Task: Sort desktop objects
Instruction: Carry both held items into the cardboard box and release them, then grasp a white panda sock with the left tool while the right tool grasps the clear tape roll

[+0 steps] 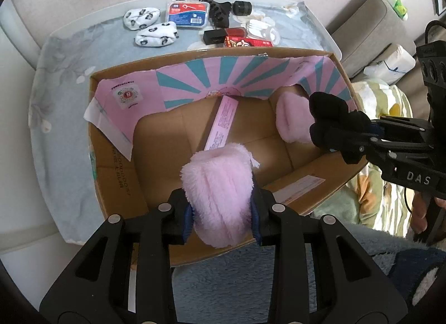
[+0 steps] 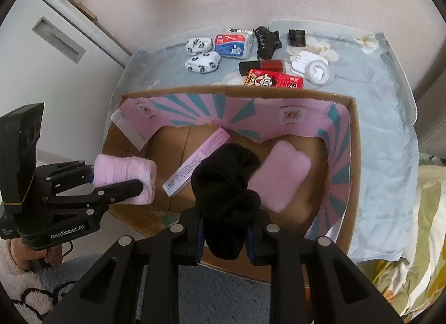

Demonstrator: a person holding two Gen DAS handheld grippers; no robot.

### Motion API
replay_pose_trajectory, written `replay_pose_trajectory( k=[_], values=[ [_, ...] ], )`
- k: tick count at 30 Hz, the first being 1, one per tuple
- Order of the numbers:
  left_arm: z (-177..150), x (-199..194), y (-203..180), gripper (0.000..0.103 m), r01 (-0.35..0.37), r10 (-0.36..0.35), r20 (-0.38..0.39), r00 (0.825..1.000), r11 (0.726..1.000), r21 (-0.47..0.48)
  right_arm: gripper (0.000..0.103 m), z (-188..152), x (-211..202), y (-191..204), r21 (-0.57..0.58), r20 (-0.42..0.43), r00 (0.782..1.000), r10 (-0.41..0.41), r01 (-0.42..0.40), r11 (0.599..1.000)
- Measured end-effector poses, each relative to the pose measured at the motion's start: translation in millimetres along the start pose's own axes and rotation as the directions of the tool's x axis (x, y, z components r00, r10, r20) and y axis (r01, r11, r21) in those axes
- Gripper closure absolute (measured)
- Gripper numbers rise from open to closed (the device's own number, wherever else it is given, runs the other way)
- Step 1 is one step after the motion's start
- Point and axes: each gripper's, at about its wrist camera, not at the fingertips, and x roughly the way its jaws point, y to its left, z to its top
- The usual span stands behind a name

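My left gripper (image 1: 223, 221) is shut on a fluffy pink sock (image 1: 220, 193) and holds it above the near part of an open cardboard box (image 1: 117, 173). It also shows in the right wrist view (image 2: 122, 182). My right gripper (image 2: 225, 243) is shut on a black sock (image 2: 225, 184) above the box (image 2: 354, 184); it shows at the right in the left wrist view (image 1: 331, 126). In the box lie a second pink sock (image 2: 278, 176) and a long pink carton (image 2: 198, 165).
Behind the box, on the blue flowered cloth (image 2: 376, 95), lie two white patterned socks (image 2: 202, 58), a floss-pick case (image 2: 232, 45), a black hair claw (image 2: 266, 41), a black cylinder (image 2: 297, 37), a red box (image 2: 274, 81), and white plastic items (image 2: 309, 66).
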Motion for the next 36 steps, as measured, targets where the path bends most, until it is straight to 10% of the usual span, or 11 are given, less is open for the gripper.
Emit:
replay_pose_trajectory(
  k=[4, 10, 31, 36],
  values=[
    [1.8, 4.1, -1.7, 0.000, -0.013, 0.013, -0.030, 0.999, 1.000, -0.001, 0.040, 1.0, 2.3, 0.8, -0.012, -0.017, 1.000, 0.001, -0.002, 1.000],
    [5.3, -11.5, -6.2, 0.000, -0.036, 0.035, 0.029, 0.999, 0.999, 0.035, 0.001, 3.2, -5.5, -4.4, 0.011, 0.009, 0.999, 0.052, -0.052, 0.999],
    [3.1, -28.0, -16.2, 0.000, -0.033, 0.021, 0.112, 0.994, 0.994, 0.103, 0.001, 6.2, -21.5, -4.2, 0.035, 0.094, 0.982, 0.164, -0.168, 0.985],
    [15.7, -41.6, -12.5, 0.000, -0.062, 0.053, 0.115, 0.992, 0.995, 0.078, 0.001, 14.7, -50.5, -11.6, 0.032, 0.150, 0.985, 0.080, -0.086, 0.996]
  ],
)
